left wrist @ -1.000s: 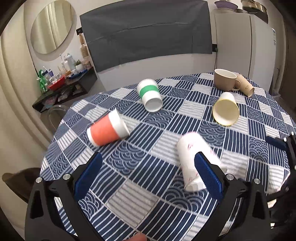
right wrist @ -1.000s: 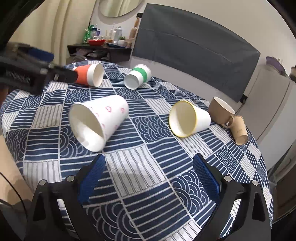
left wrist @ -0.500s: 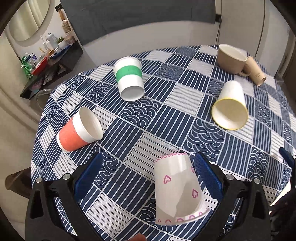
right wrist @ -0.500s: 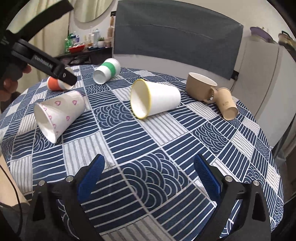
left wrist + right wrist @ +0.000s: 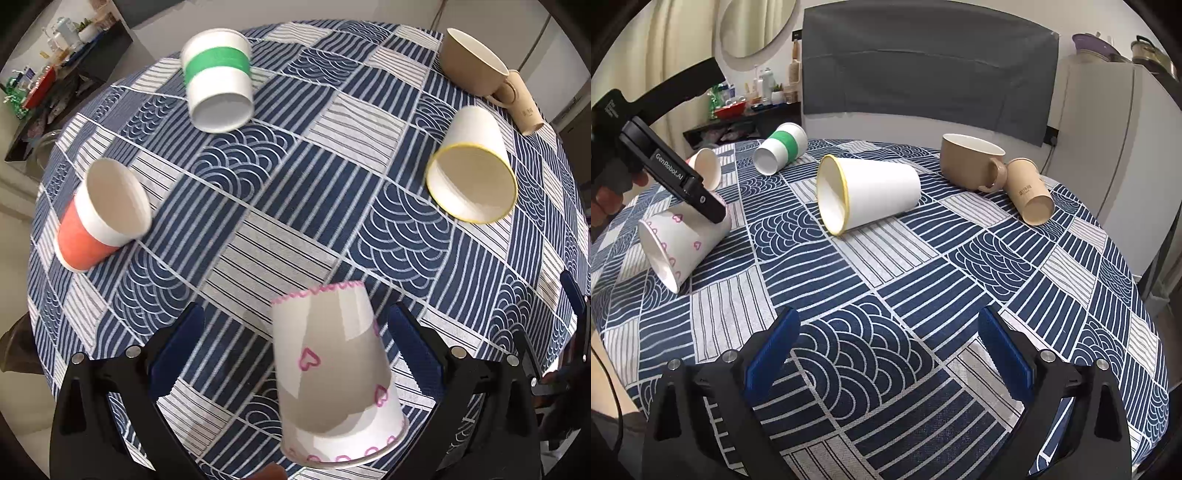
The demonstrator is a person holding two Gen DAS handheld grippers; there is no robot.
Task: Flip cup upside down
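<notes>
A white paper cup with pink hearts (image 5: 332, 373) lies on its side on the blue patterned tablecloth (image 5: 280, 206), mouth toward the near edge. My left gripper (image 5: 295, 339) is open and hangs over it, blue pads either side of the cup, not touching. The cup also shows in the right wrist view (image 5: 683, 240), with the left gripper's body (image 5: 672, 173) above it. My right gripper (image 5: 886, 354) is open and empty over the table's near part.
Other cups lie on their sides: yellow-rimmed white (image 5: 472, 173) (image 5: 868, 195), green-banded (image 5: 218, 81) (image 5: 781, 151), orange (image 5: 99, 218), small tan (image 5: 1028, 195). A tan mug (image 5: 971, 160) stands upright. The round table's edge is close on all sides.
My left gripper has swung over the heart cup and dropped lower, so the cup now lies between its fingers. My right gripper has turned right, away from that cup, toward the yellow-rimmed one.
</notes>
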